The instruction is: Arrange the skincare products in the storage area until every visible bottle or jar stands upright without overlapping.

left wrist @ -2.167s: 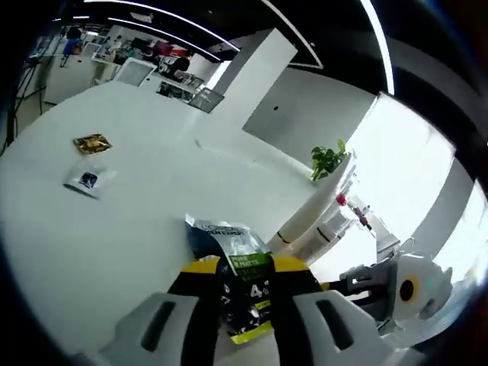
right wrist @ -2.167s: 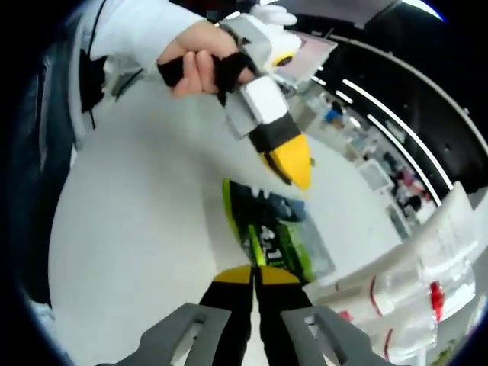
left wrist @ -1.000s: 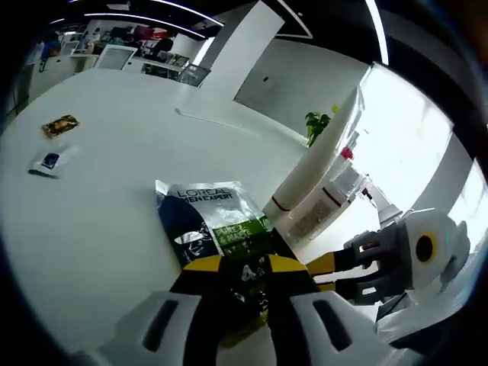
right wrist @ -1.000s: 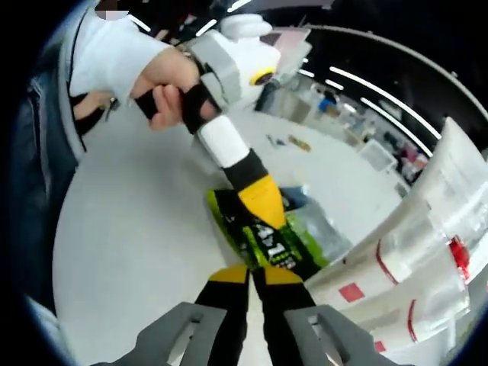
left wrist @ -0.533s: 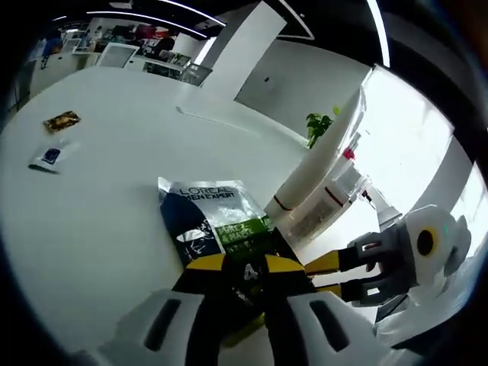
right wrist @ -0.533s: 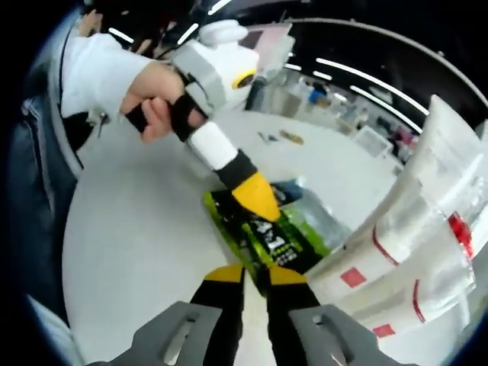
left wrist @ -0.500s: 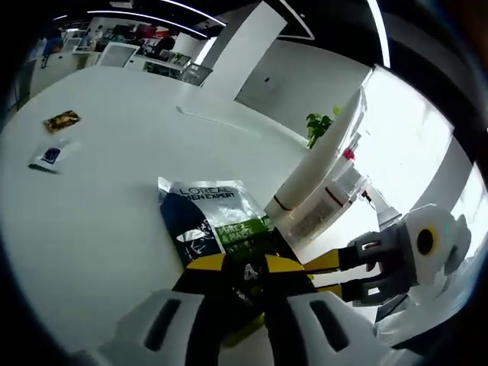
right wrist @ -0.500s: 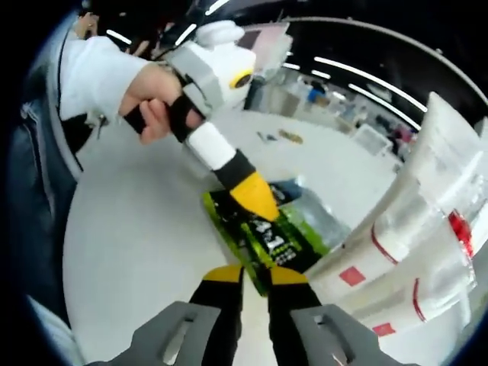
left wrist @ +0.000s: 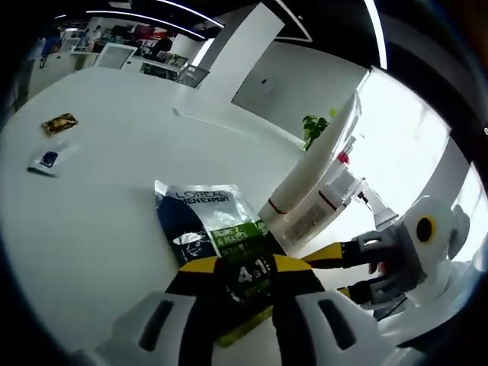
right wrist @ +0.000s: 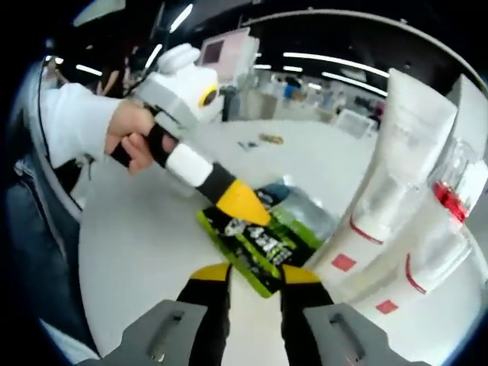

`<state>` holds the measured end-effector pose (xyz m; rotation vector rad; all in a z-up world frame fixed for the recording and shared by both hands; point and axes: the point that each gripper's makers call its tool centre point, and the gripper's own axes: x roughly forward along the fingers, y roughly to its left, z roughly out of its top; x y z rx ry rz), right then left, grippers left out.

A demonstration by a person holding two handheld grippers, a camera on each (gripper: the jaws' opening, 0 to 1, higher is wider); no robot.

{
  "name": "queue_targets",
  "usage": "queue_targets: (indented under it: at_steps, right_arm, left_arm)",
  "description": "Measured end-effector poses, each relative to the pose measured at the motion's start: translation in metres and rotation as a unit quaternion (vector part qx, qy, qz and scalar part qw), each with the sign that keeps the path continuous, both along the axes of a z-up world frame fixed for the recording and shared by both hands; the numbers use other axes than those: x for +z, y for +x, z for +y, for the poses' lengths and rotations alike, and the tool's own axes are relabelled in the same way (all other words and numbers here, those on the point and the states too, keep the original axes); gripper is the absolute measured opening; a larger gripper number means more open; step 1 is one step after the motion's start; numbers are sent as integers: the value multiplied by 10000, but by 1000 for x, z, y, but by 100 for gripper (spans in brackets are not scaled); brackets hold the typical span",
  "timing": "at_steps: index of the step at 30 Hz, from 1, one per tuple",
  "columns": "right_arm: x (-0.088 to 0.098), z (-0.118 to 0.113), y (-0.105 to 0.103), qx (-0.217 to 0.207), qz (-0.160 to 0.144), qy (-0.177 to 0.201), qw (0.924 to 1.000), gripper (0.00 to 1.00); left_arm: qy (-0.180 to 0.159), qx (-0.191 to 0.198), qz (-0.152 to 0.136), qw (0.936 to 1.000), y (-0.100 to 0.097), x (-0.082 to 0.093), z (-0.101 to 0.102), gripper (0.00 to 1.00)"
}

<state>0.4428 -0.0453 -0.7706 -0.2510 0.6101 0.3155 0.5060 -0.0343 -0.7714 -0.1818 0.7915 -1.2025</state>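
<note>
Your left gripper (left wrist: 245, 284) clamping the near edge of the flat green-and-black foil sachet (left wrist: 217, 236), sachet lying on the white table (left wrist: 99, 206) beside the tall white tubes (left wrist: 316, 179), your right gripper (right wrist: 255, 276) standing slightly open around the sachet's corner, not gripping.

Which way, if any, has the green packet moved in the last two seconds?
Yes. The packet, pinched in the left tool, has come down flatter onto the table, its far edge now nearer the white tubes.
</note>
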Motion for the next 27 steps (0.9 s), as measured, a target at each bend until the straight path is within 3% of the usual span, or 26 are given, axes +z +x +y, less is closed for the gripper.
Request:
queue_targets:
  at_steps: [6,14,16,21,27]
  right_arm:
    - [14,3,-2,-158,-73,139,9998,33]
    - [34,13,-6,-207,-102,380,9990,50]
    - [40,14,-8,-335,-124,595,9976,53]
    - [50,13,-16,-444,-62,675,9967,66]
    - [58,10,-22,-542,-69,762,9956,78]
  left_arm:
    - [18,-22,-151,9999,0,10,8,27]
    - [215,-304,-684,9970,-3,27,31,37]
    - [250,-313,-790,9961,-3,31,38,41]
    - [552,-592,-992,9918,-8,34,56,67]
    - [605,-728,-1080,9896,-13,43,72,73]
